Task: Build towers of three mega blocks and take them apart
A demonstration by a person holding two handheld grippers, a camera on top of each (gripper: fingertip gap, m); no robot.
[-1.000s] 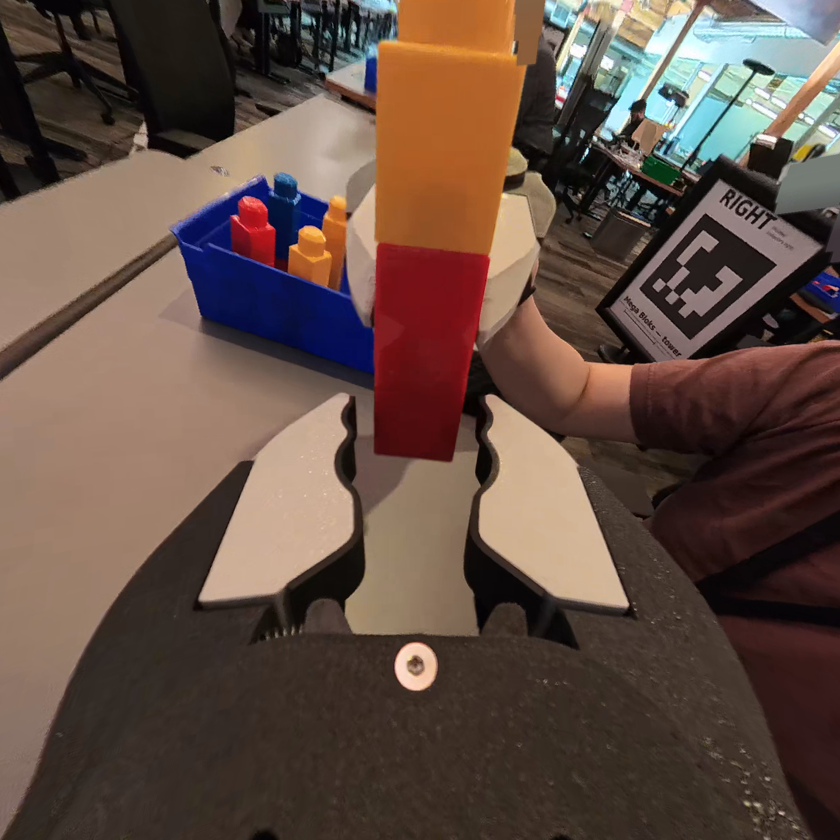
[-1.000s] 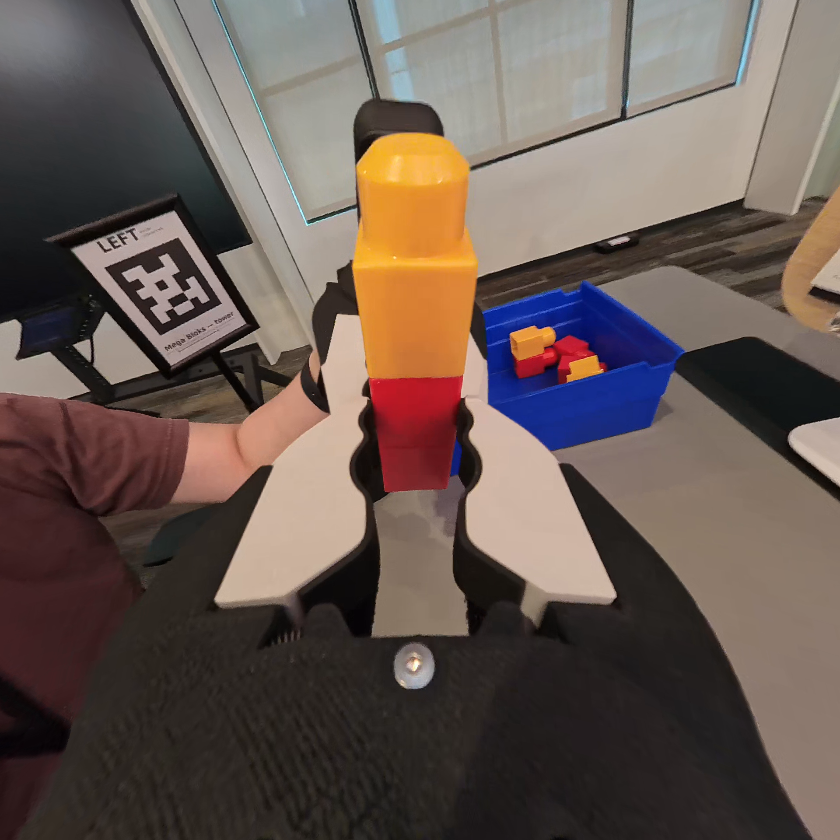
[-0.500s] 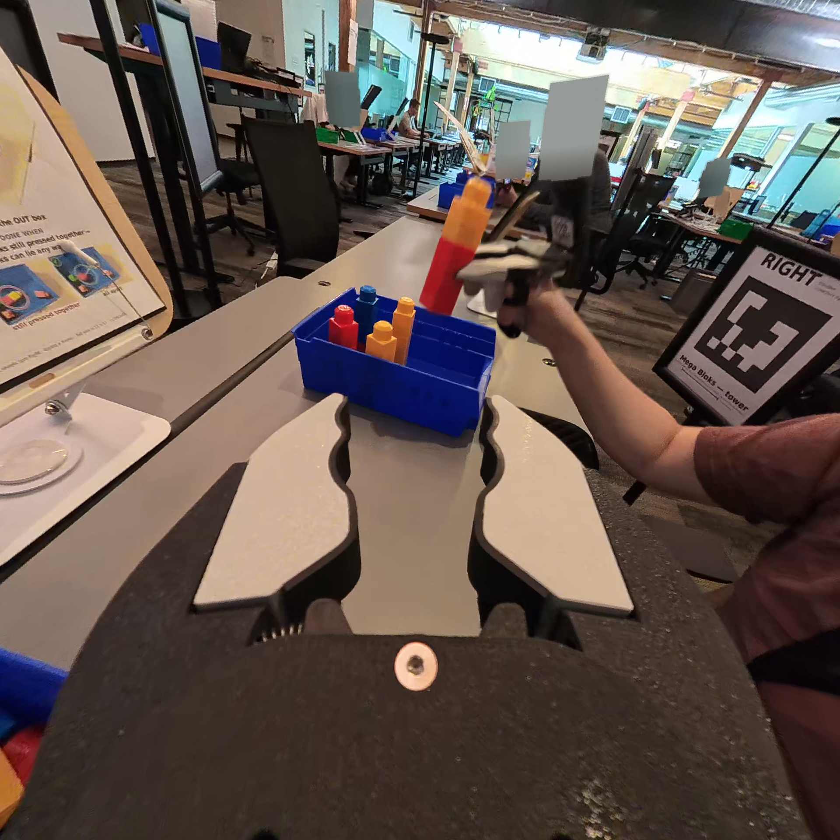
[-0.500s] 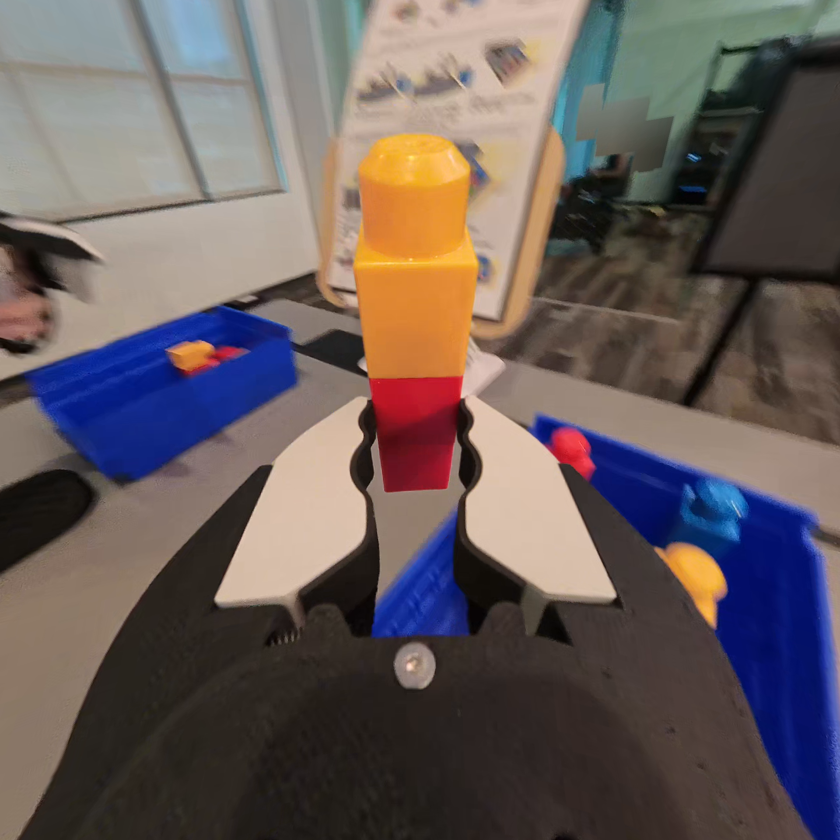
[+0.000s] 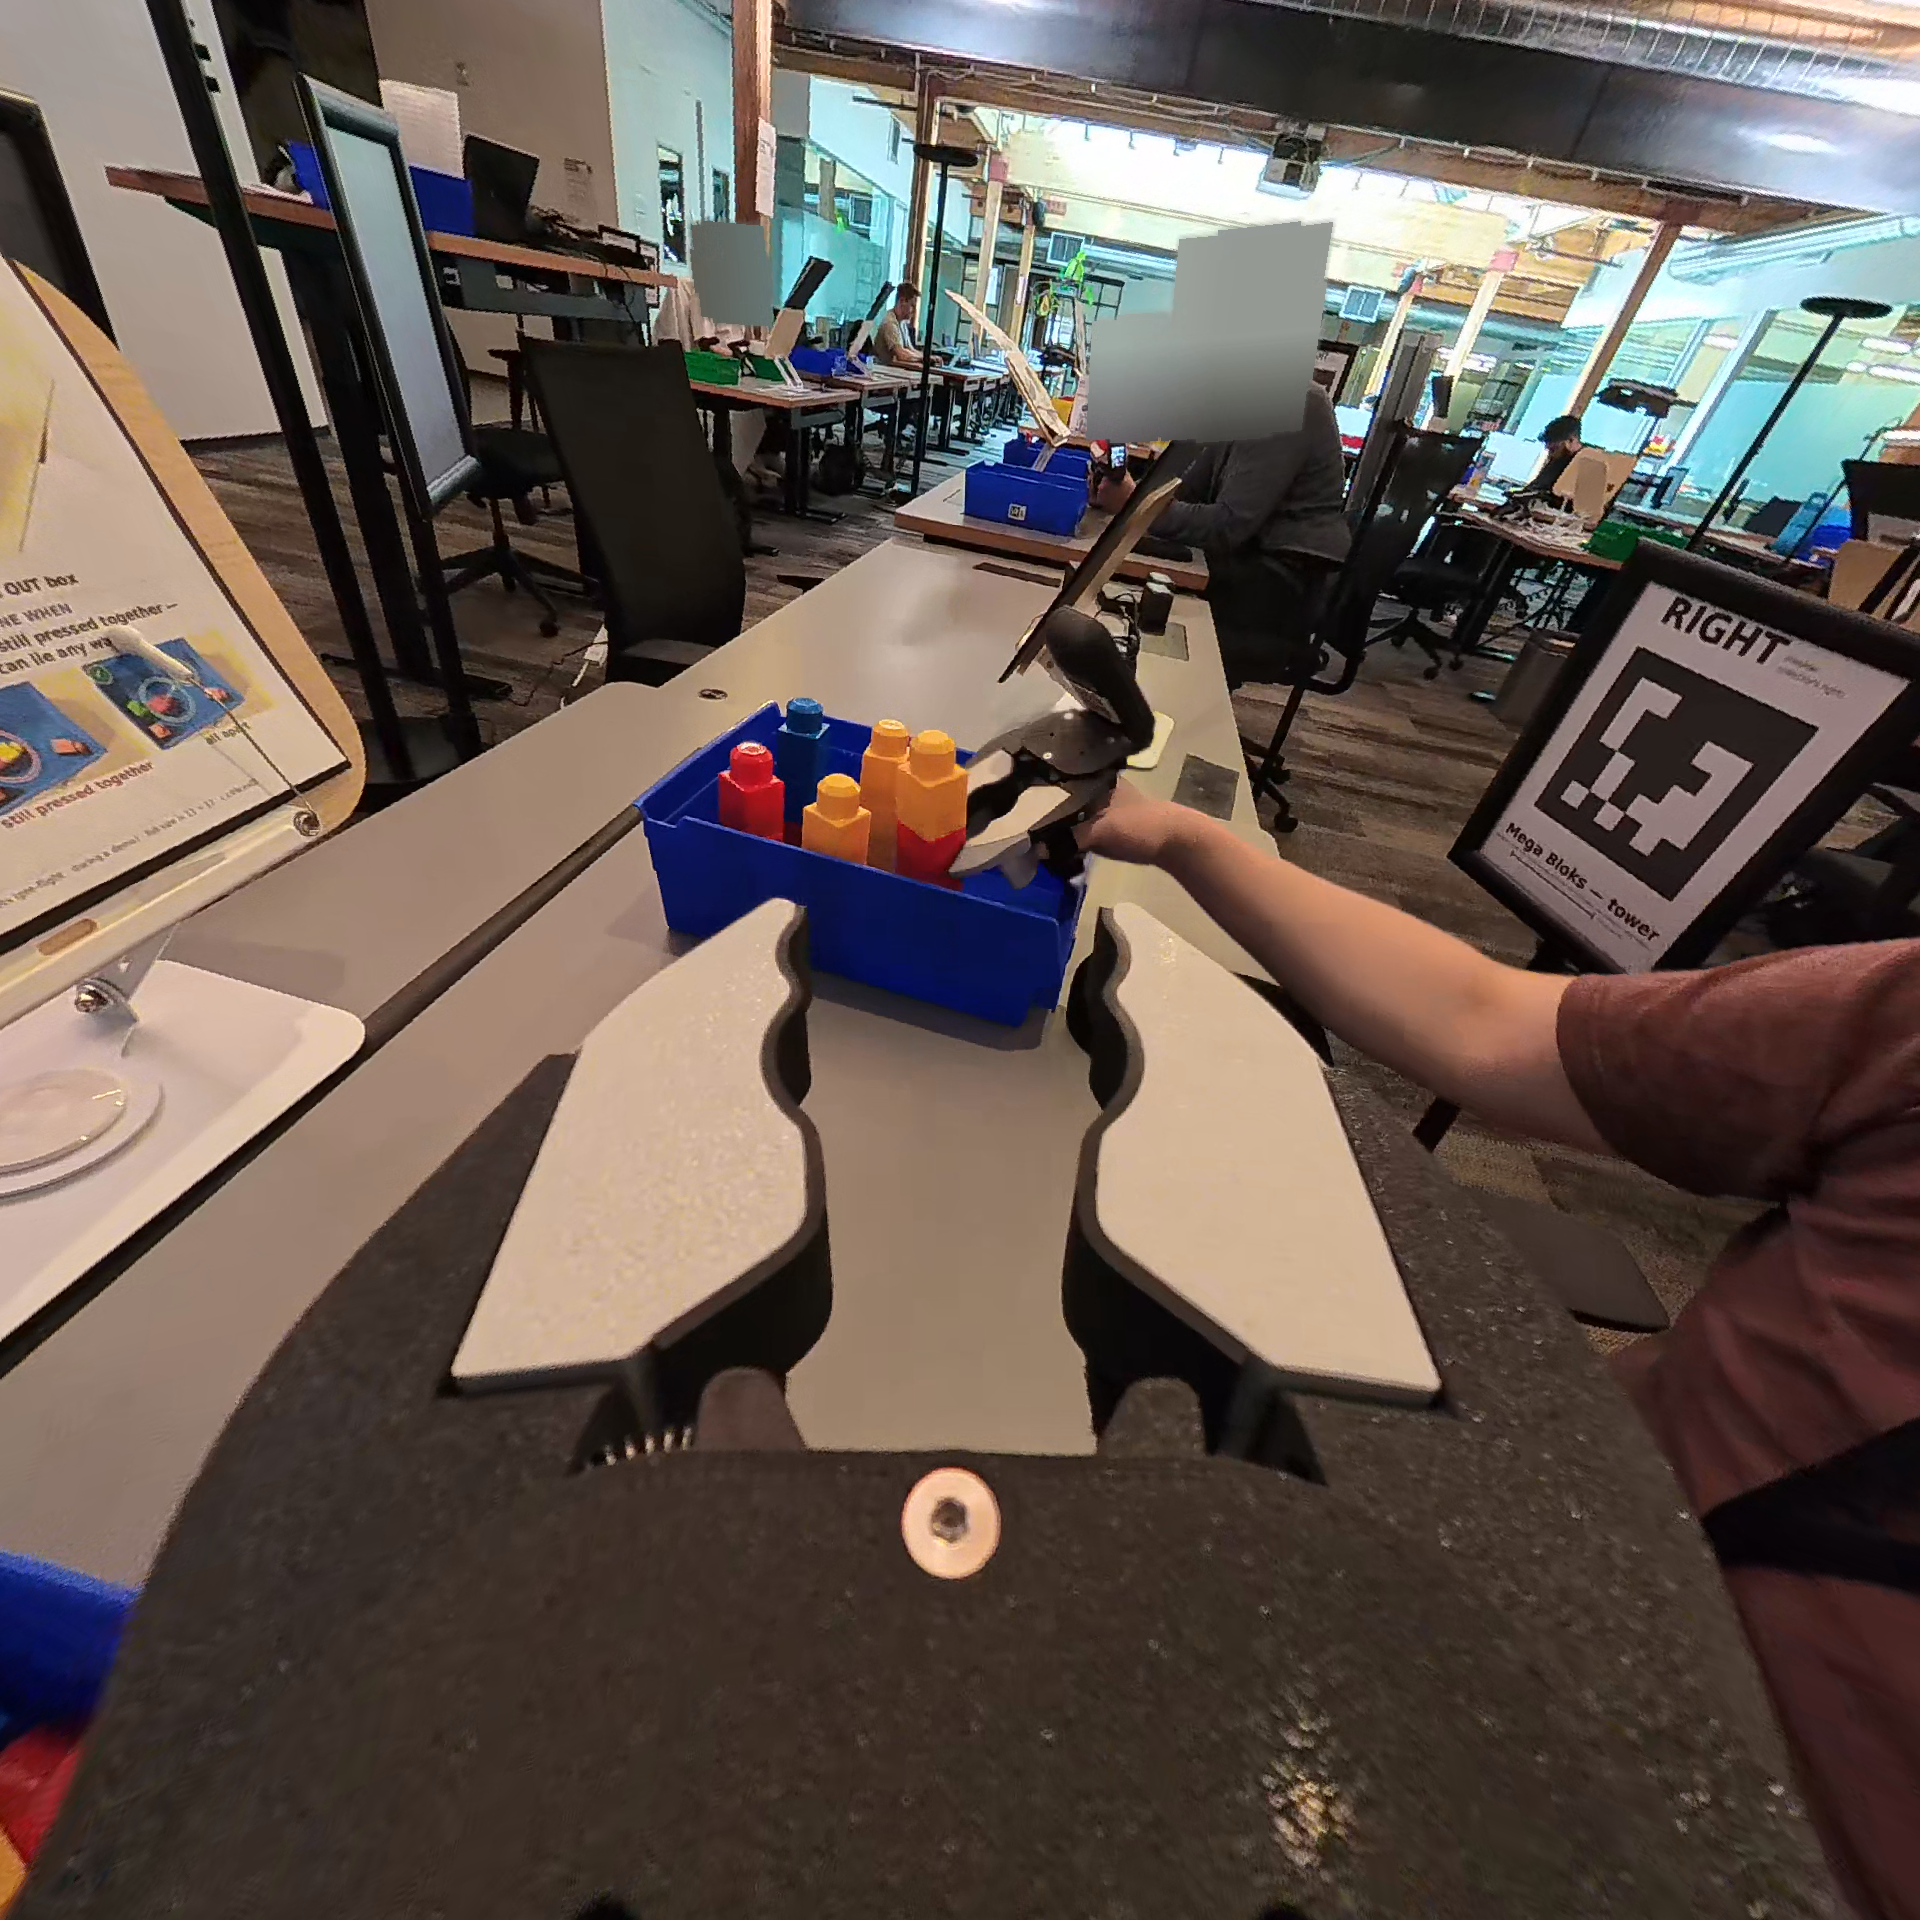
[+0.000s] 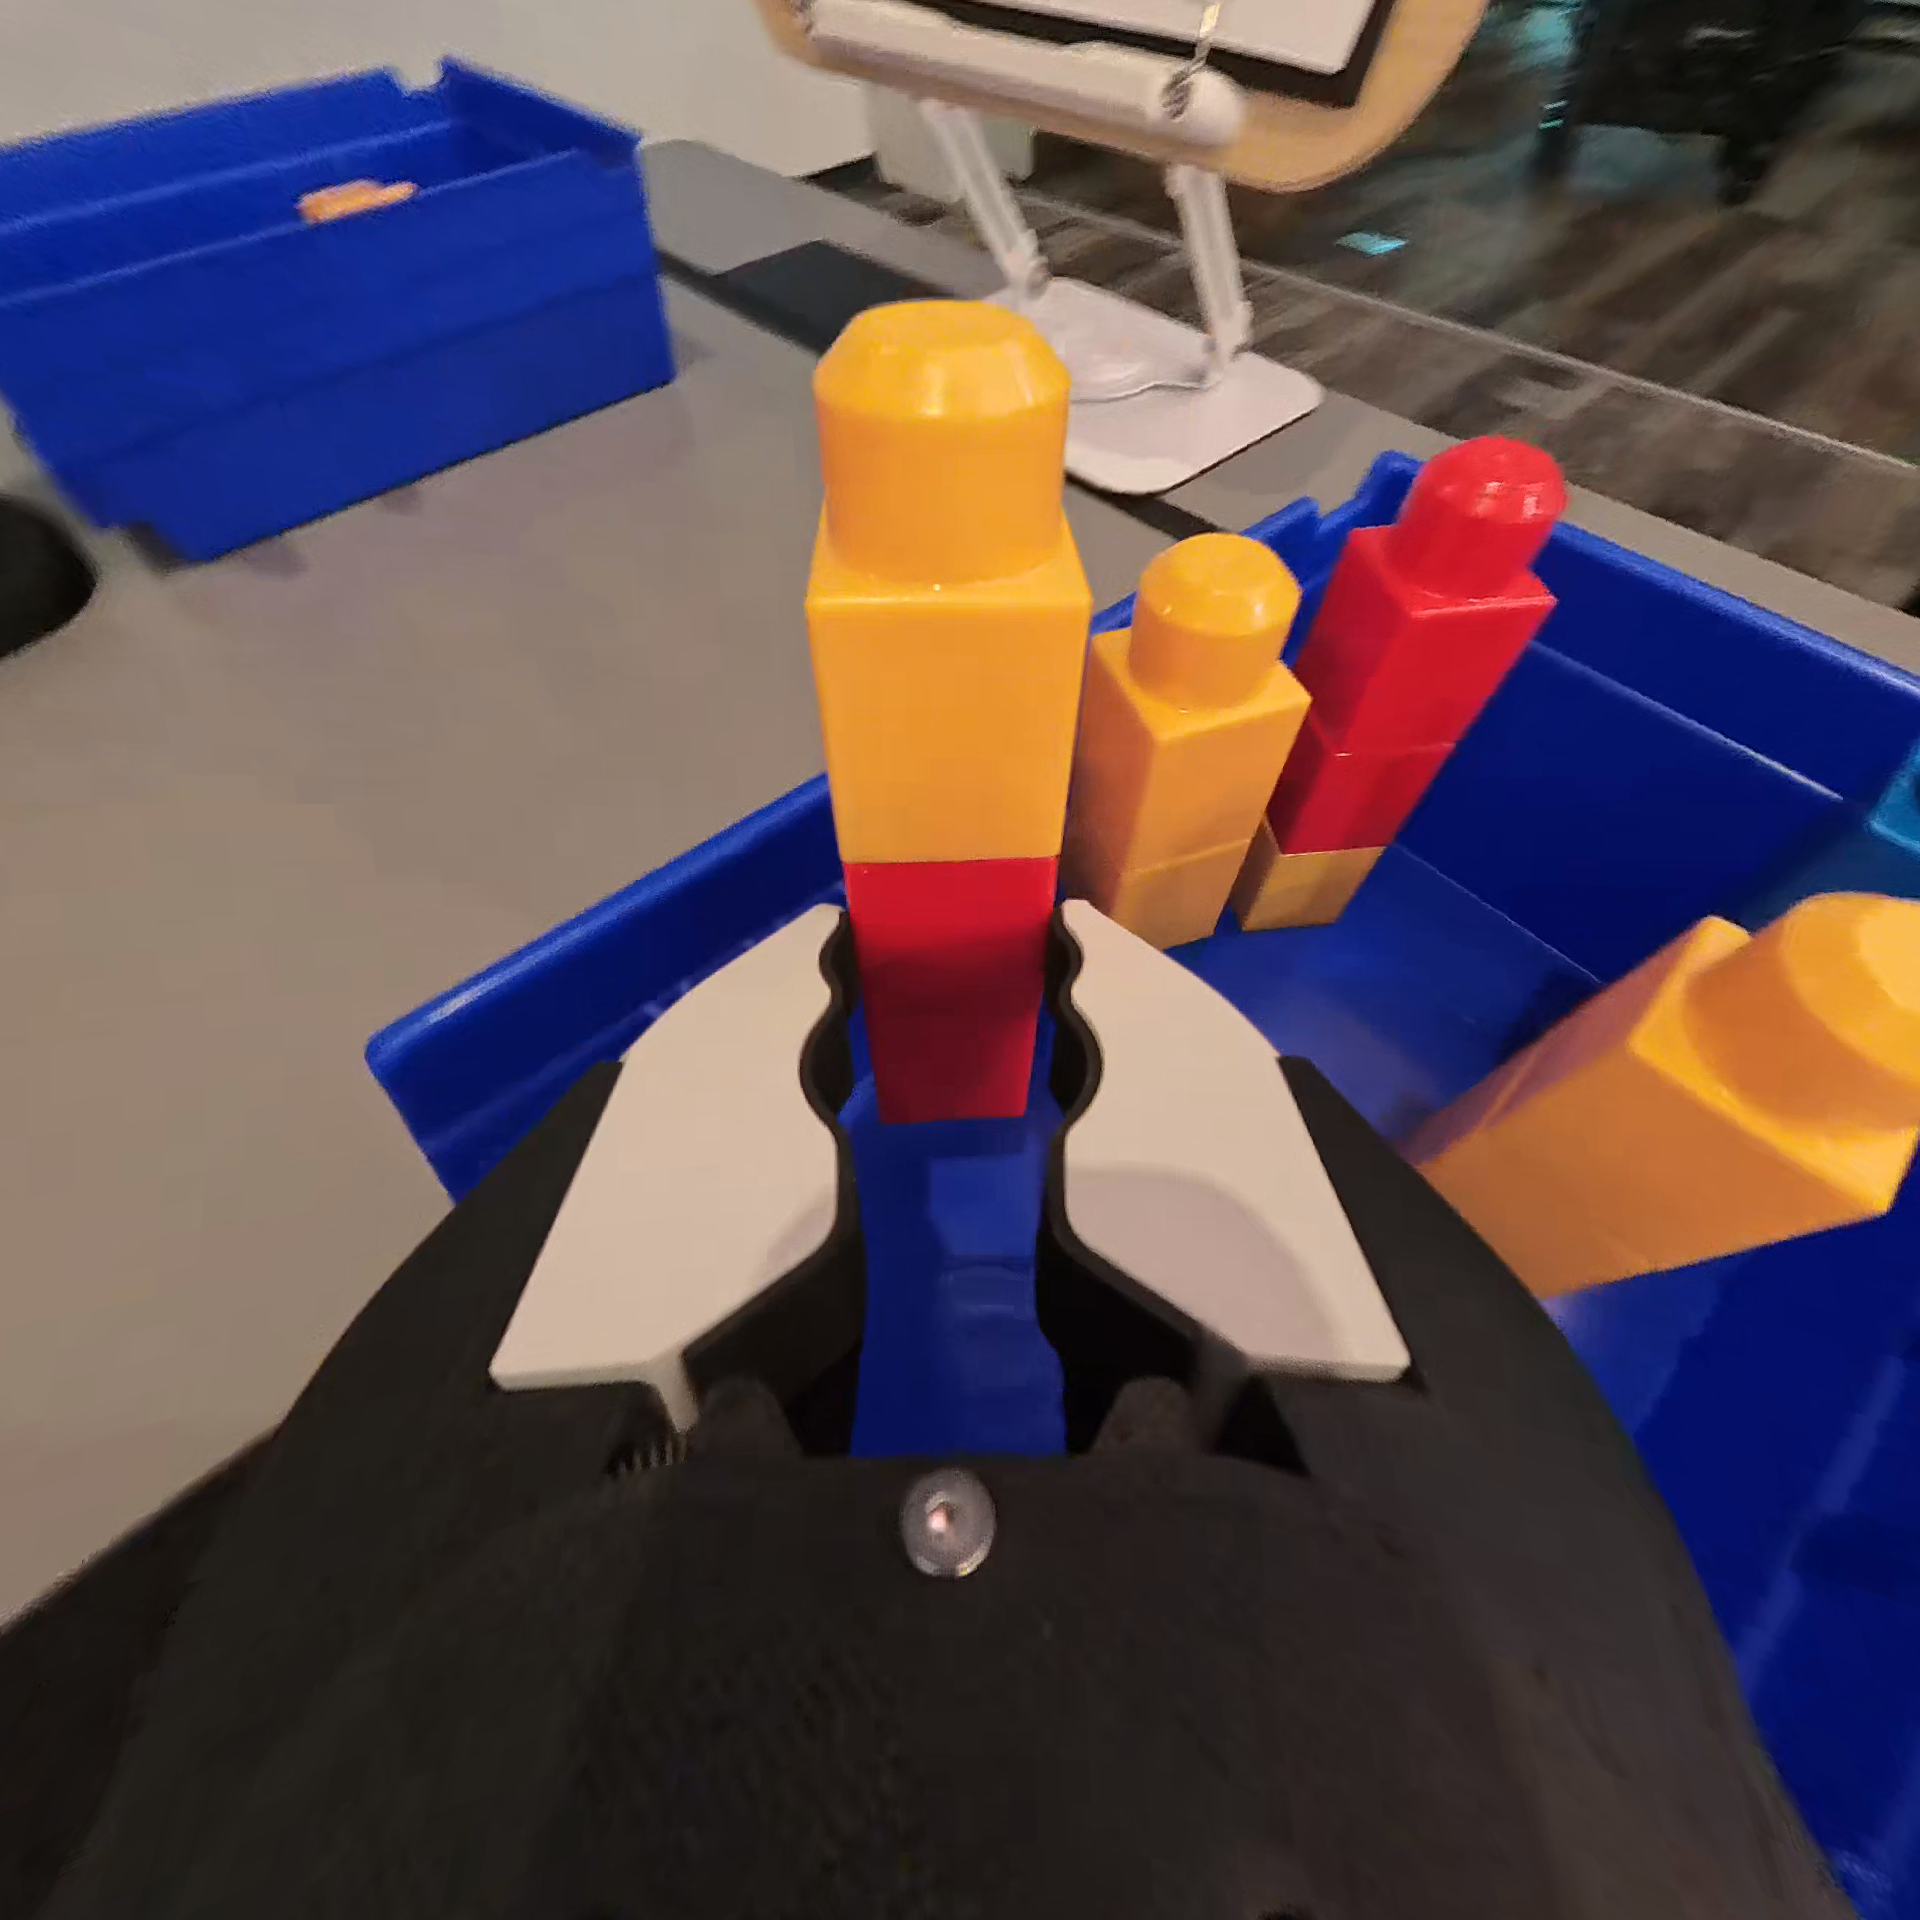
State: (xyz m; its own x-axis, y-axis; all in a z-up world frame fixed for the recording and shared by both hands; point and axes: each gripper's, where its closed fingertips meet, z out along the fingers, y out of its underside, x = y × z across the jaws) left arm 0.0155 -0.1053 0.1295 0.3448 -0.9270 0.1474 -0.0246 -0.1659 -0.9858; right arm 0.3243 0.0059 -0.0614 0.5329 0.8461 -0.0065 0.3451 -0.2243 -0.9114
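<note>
My right gripper [image 6: 951,997] is shut on the red bottom block of an orange-over-red tower [image 6: 940,717]. It holds the tower upright inside the blue bin [image 6: 623,935]. The left wrist view shows the same: the right gripper [image 5: 1023,821] clamps the tower [image 5: 930,816] at the bin's right end. Several other towers stand in that bin [image 5: 883,956]: a red one [image 5: 750,800], a blue one [image 5: 802,748] and orange ones [image 5: 836,831]. My left gripper [image 5: 945,935] is open and empty over the grey table [image 5: 468,914], short of the bin.
A second blue bin [image 6: 312,312] with a loose orange block stands farther off on the table. An instruction board on a white stand [image 5: 114,707] is on the left. A framed marker sign [image 5: 1704,769] stands on the right. The person's arm [image 5: 1351,997] reaches across. Tip to tip, the grippers are about 40 centimetres apart.
The right gripper carried the tower away from my open left gripper, swung over to the bin of towers and lowered it inside. The left gripper stayed open and drew back.
</note>
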